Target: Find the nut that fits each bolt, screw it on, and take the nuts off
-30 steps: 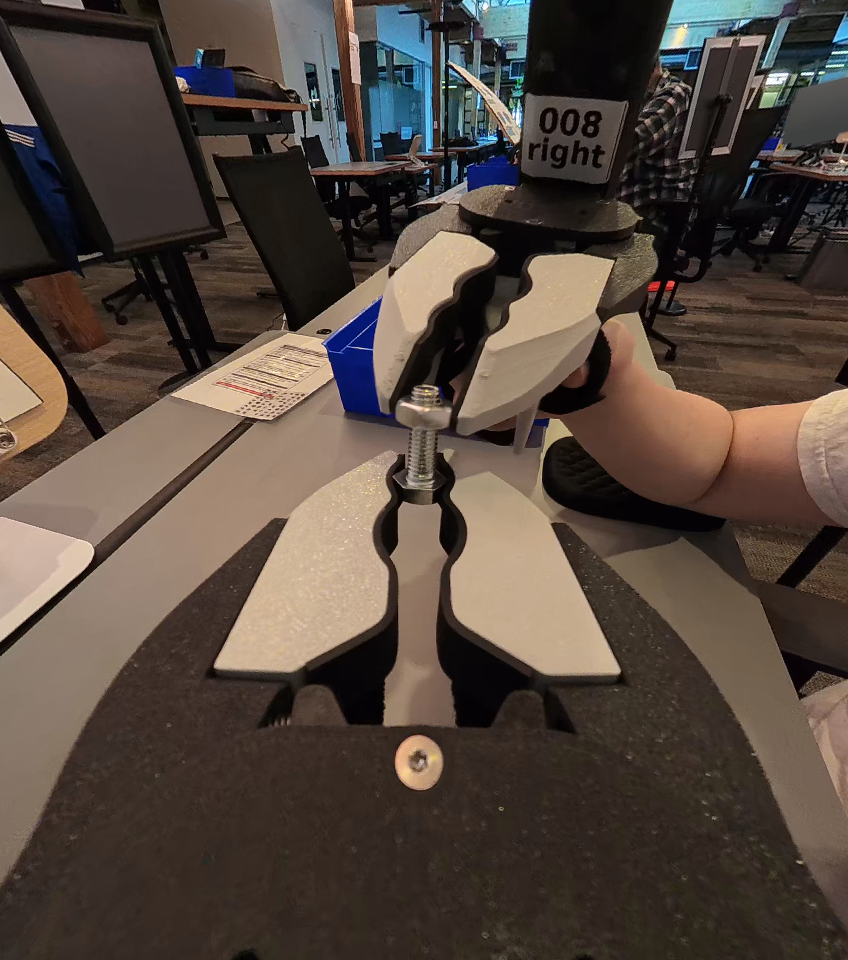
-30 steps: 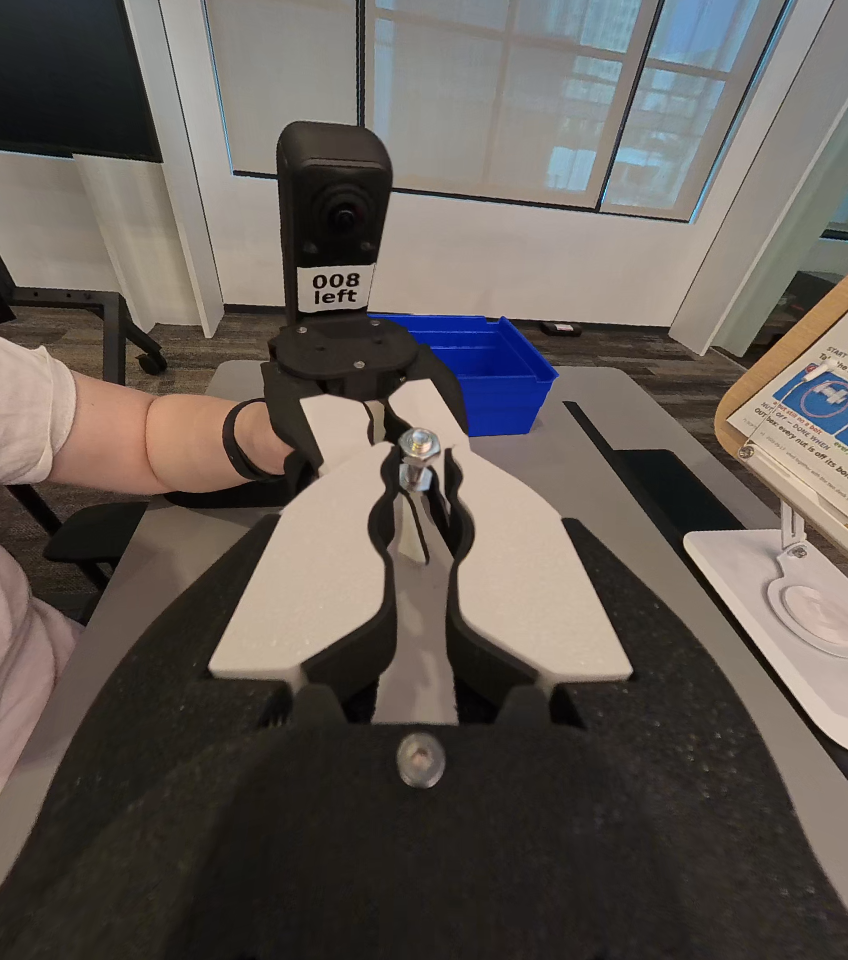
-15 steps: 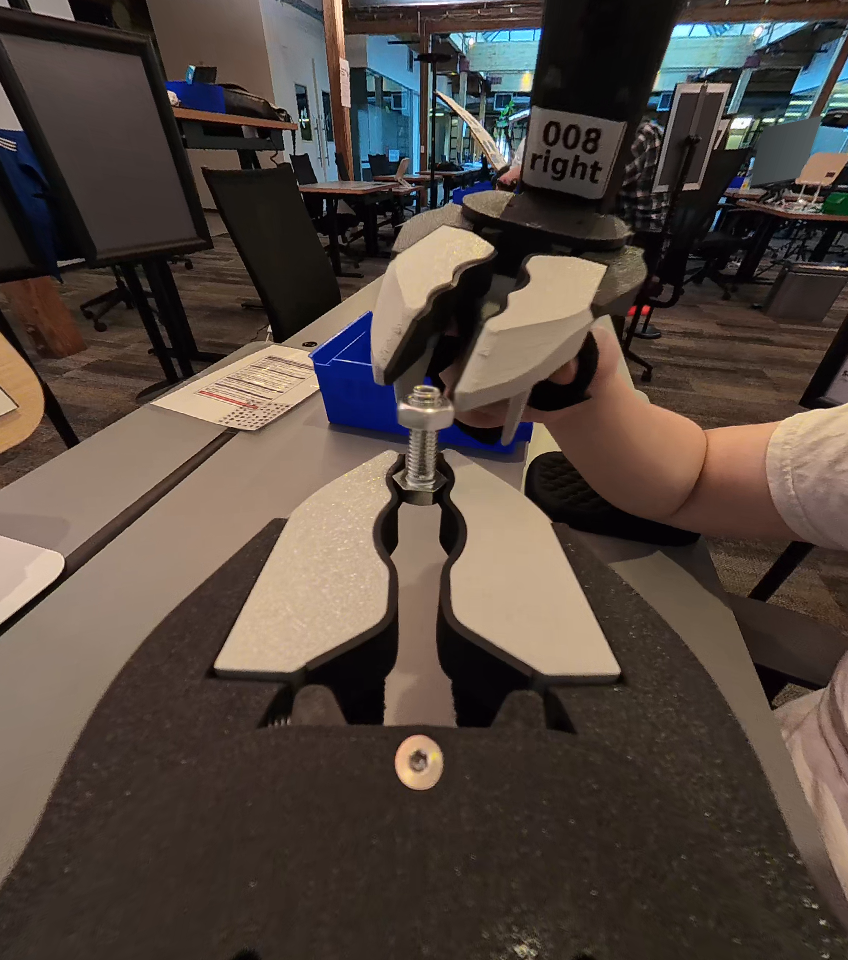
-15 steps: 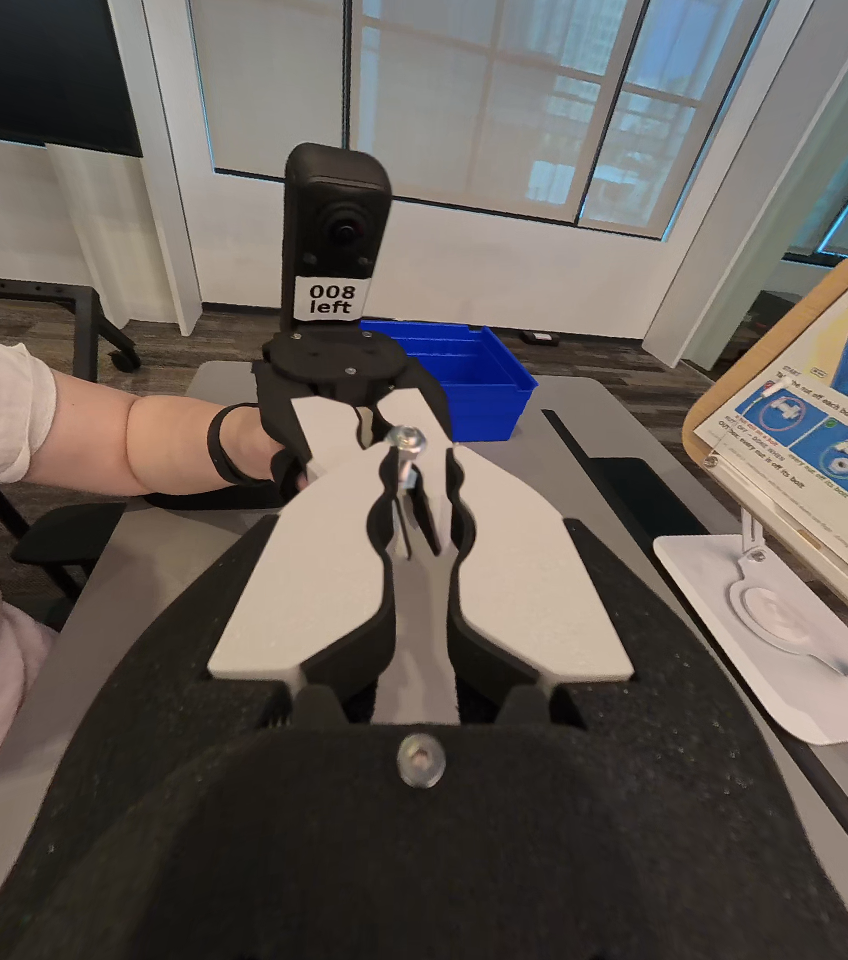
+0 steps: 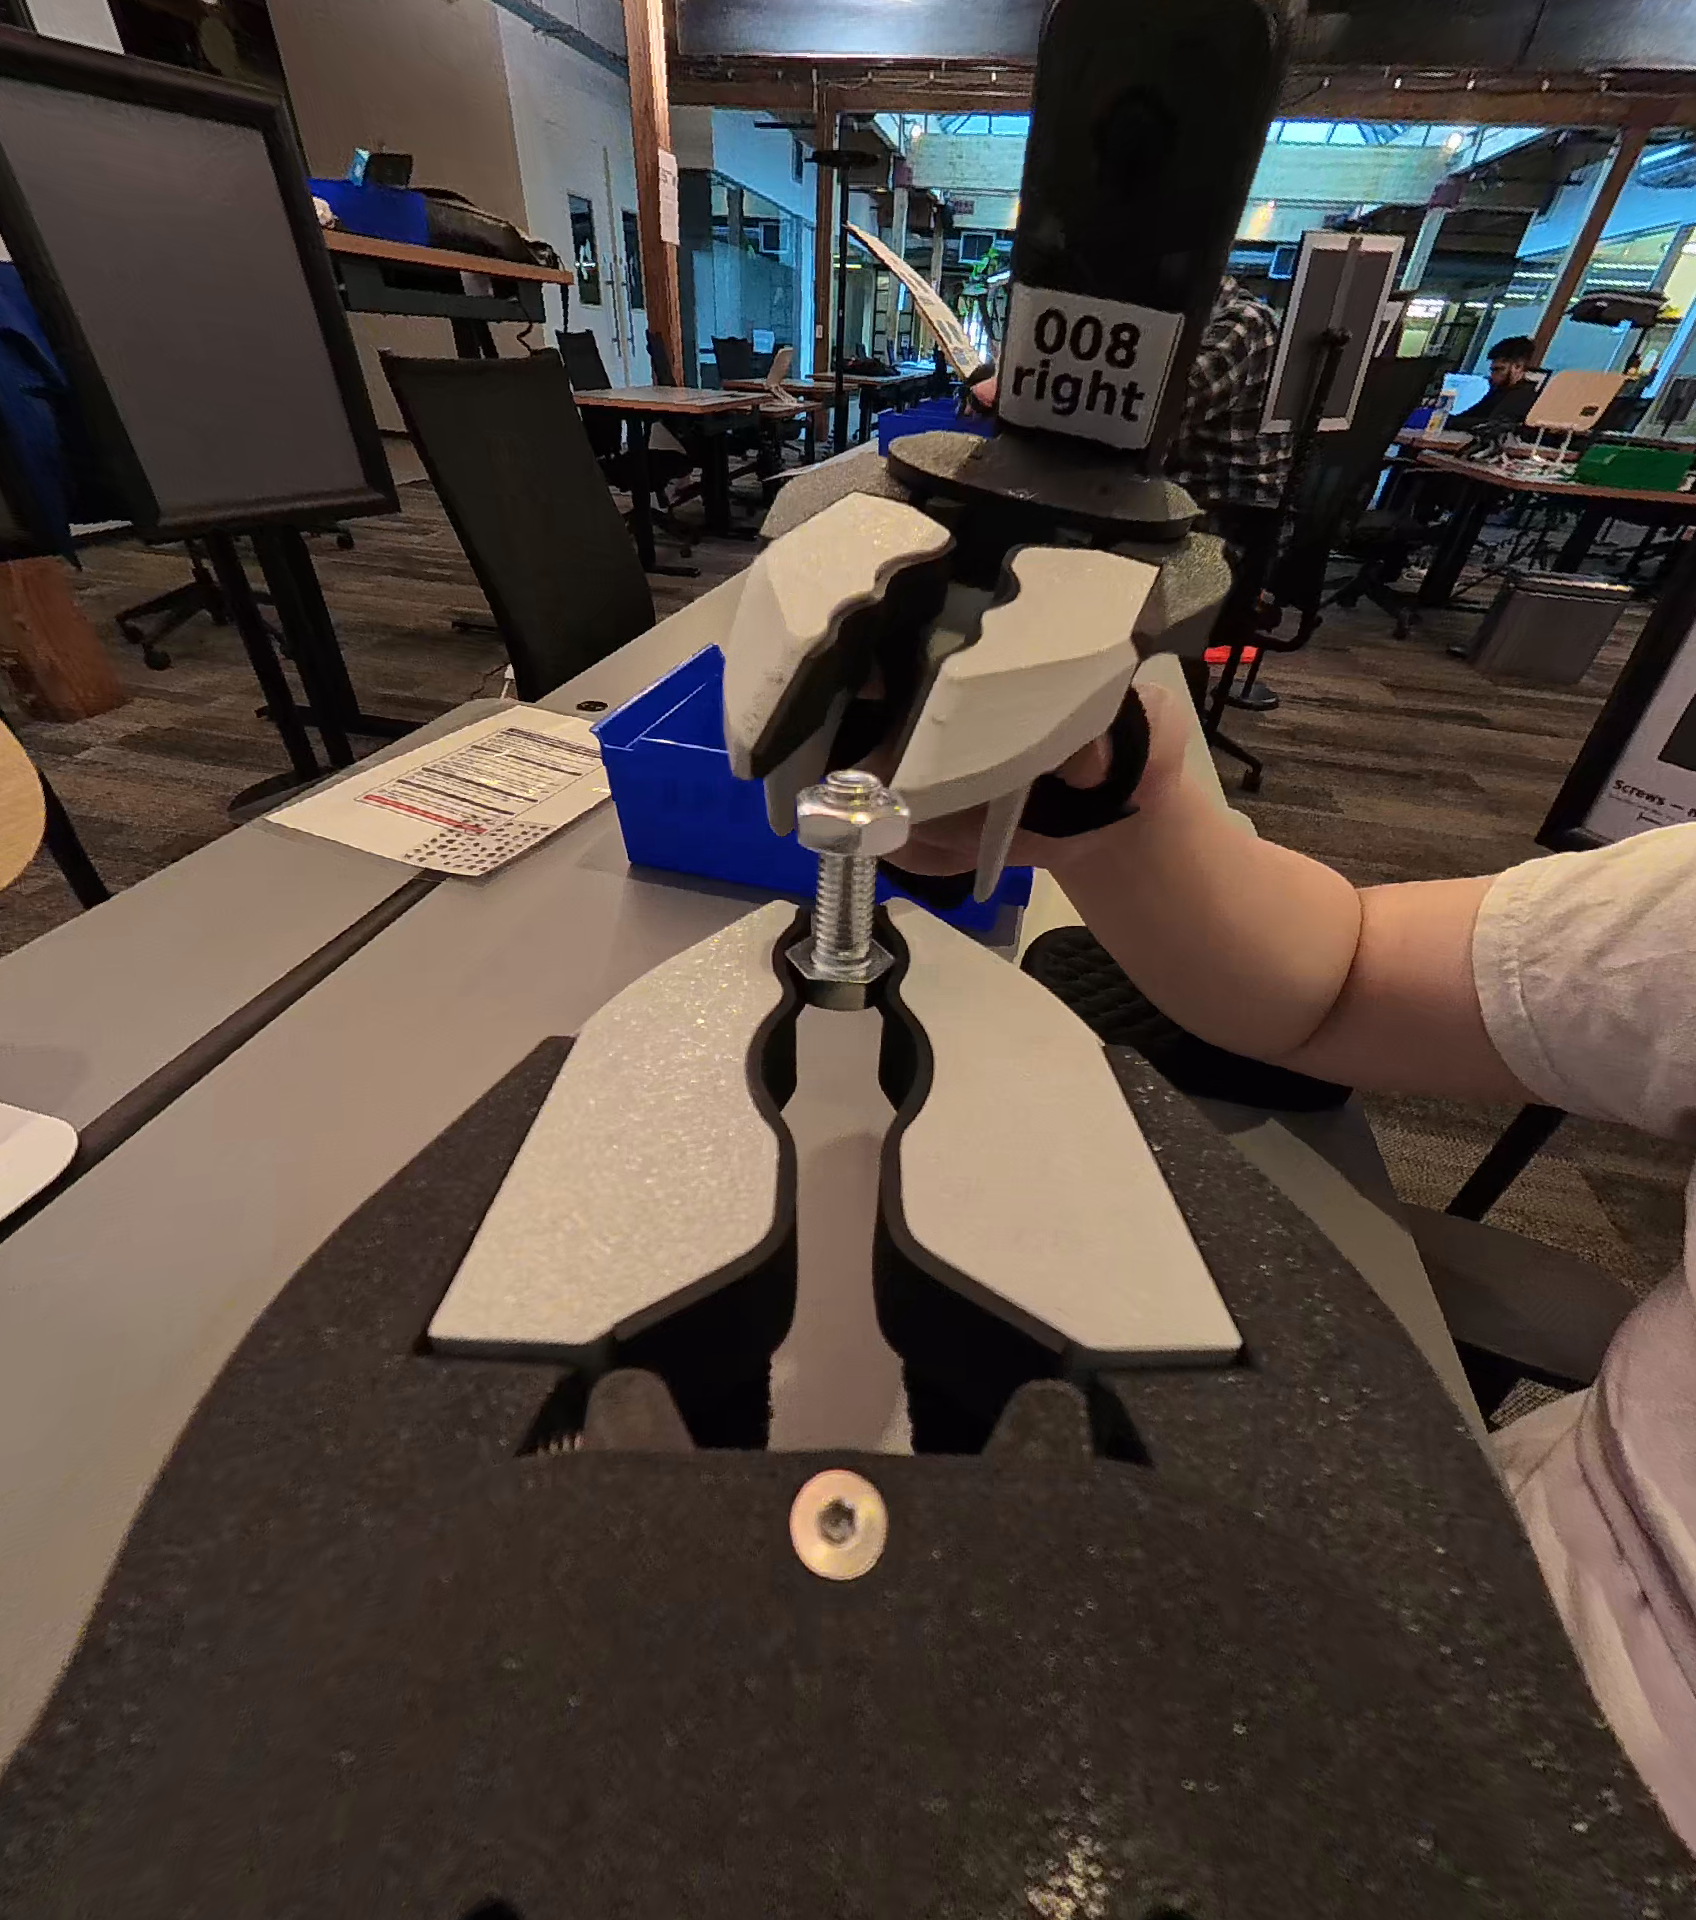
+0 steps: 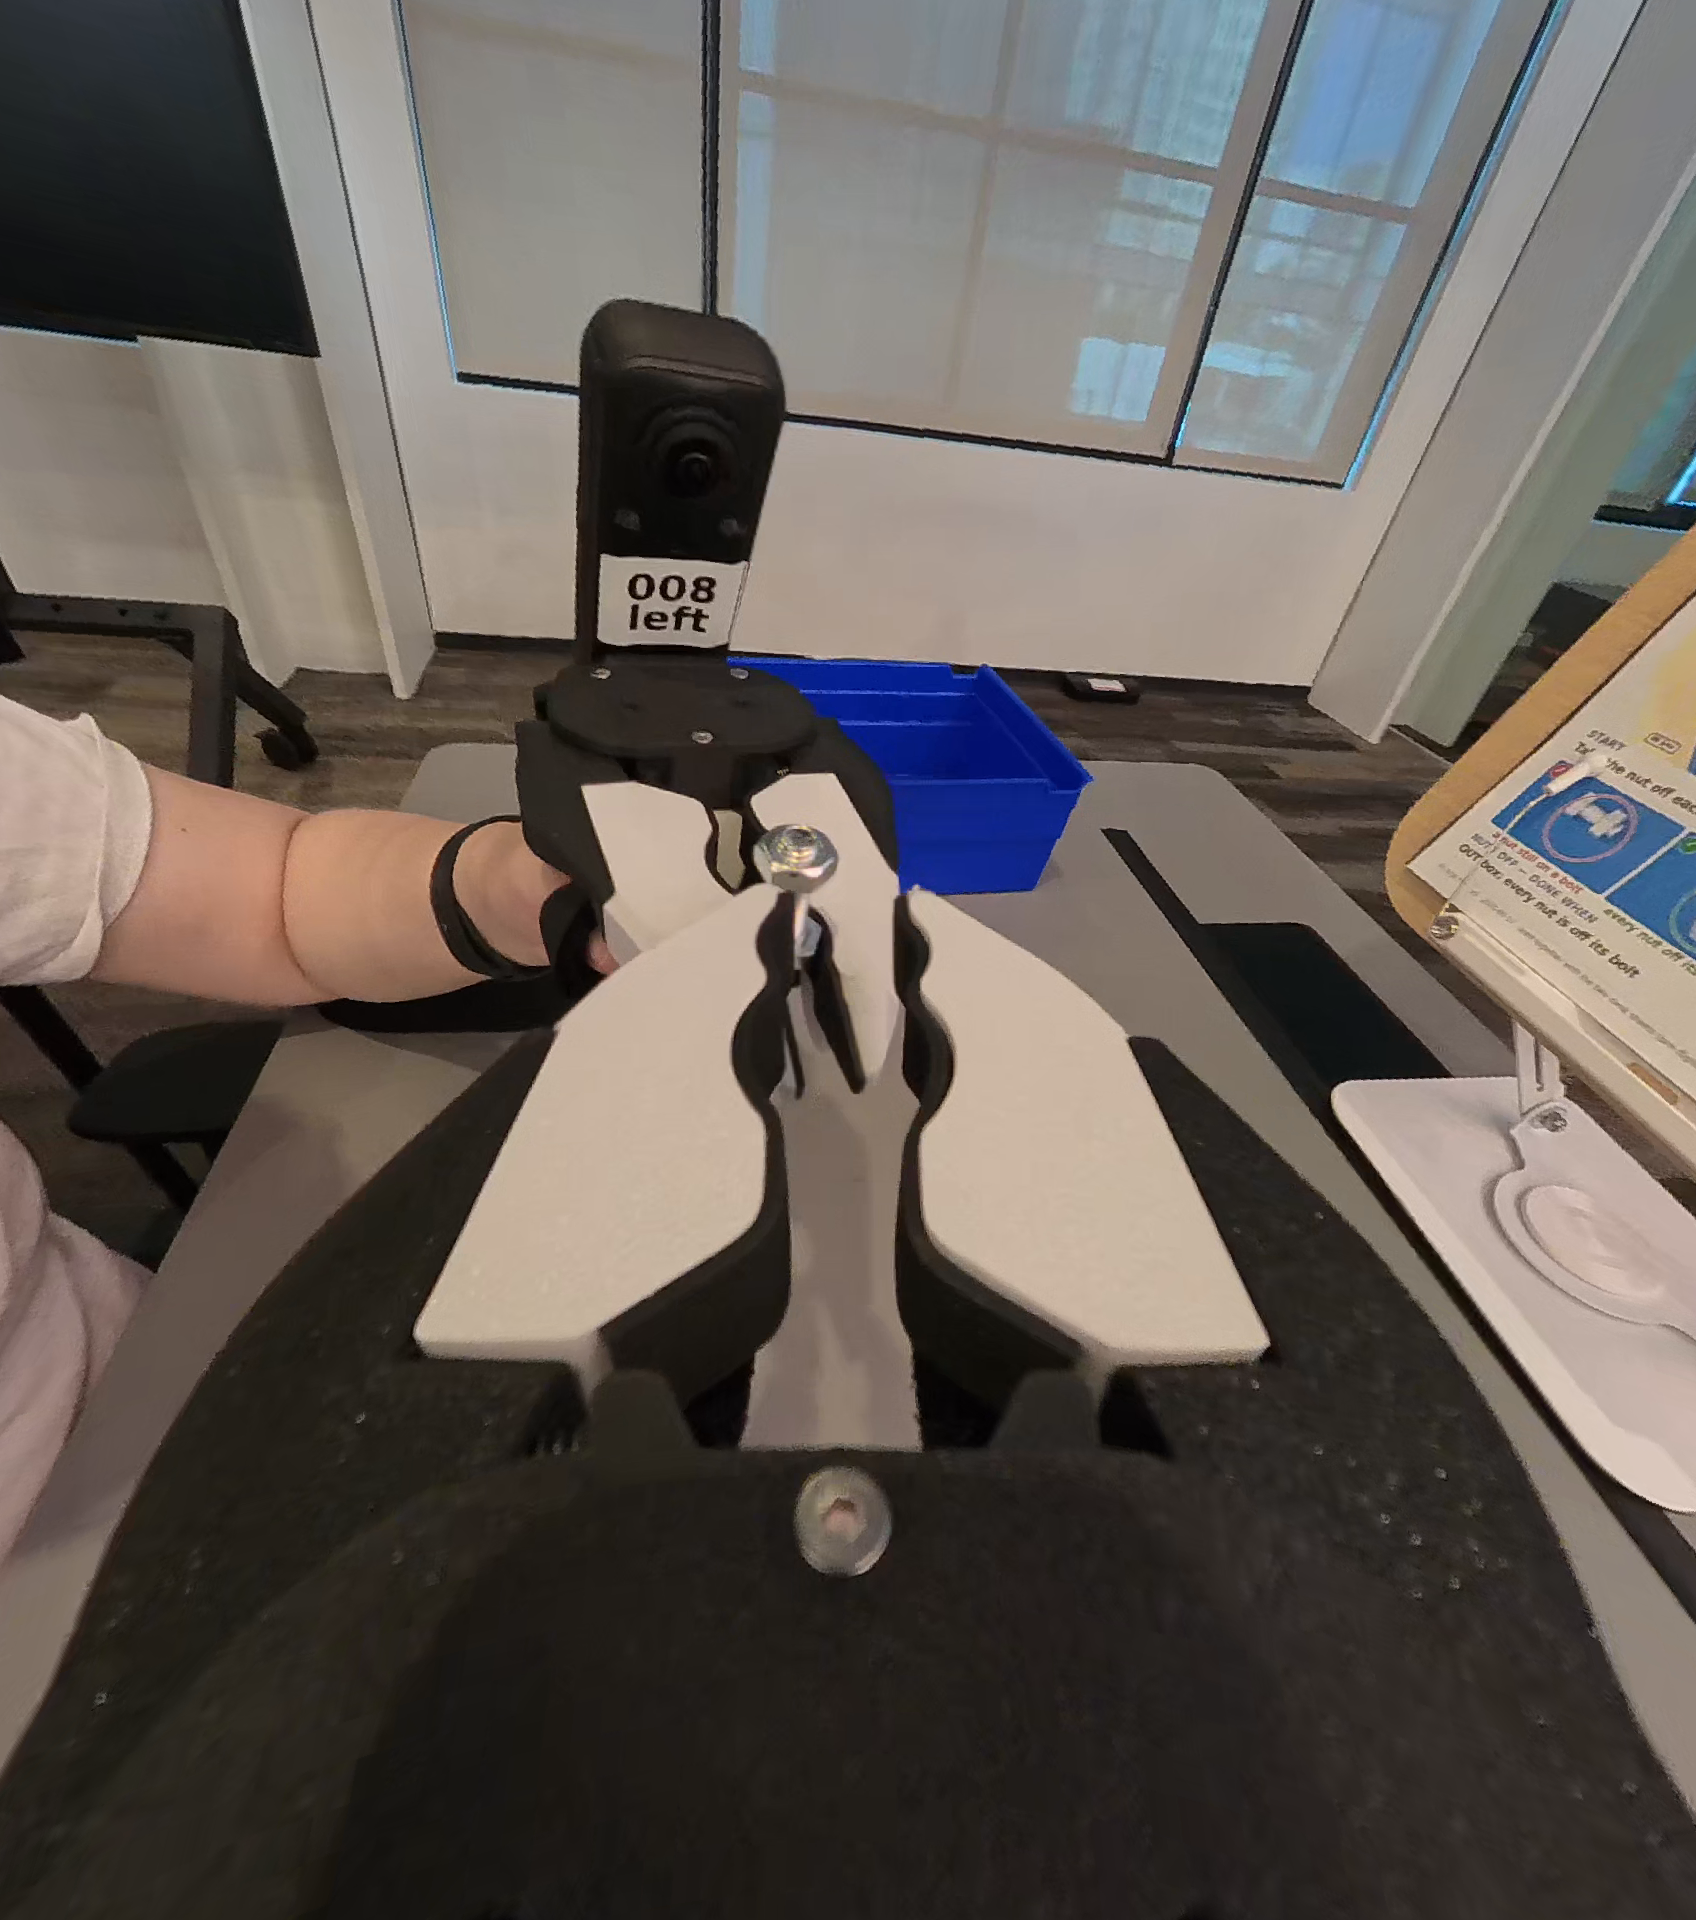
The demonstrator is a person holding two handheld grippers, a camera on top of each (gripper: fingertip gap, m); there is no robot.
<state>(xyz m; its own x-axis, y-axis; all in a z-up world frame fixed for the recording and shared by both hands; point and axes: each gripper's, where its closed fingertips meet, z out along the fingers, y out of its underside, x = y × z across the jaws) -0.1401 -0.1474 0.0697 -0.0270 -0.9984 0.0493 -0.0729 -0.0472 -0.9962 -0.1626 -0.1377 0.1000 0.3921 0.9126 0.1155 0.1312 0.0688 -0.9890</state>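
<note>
A silver bolt (image 5: 846,904) stands upright. My left gripper (image 5: 839,940) is shut on its hex head at the bottom. A silver hex nut (image 5: 852,816) sits at the top end of the thread. It also shows in the right wrist view (image 6: 797,852). My right gripper (image 5: 880,836) hangs over the nut from behind, pointing down. Its jaws stand wider apart than the nut and do not grip it. In the right wrist view my right gripper (image 6: 836,912) frames the thin shaft, with the nut just beyond its tips.
A blue bin (image 5: 688,790) stands on the grey table (image 5: 356,1039) behind the grippers. A printed sheet (image 5: 470,790) lies left of it. An instruction board (image 6: 1602,883) on a white stand (image 6: 1550,1247) is at the table's side. The person's forearm (image 5: 1239,956) reaches in from the right. Left and right tips are no more than a few centimetres apart.
My right gripper's jaws have spread a little and come off the nut, which they closed on a second ago. The left gripper still holds the bolt. Both views have shifted slightly.
</note>
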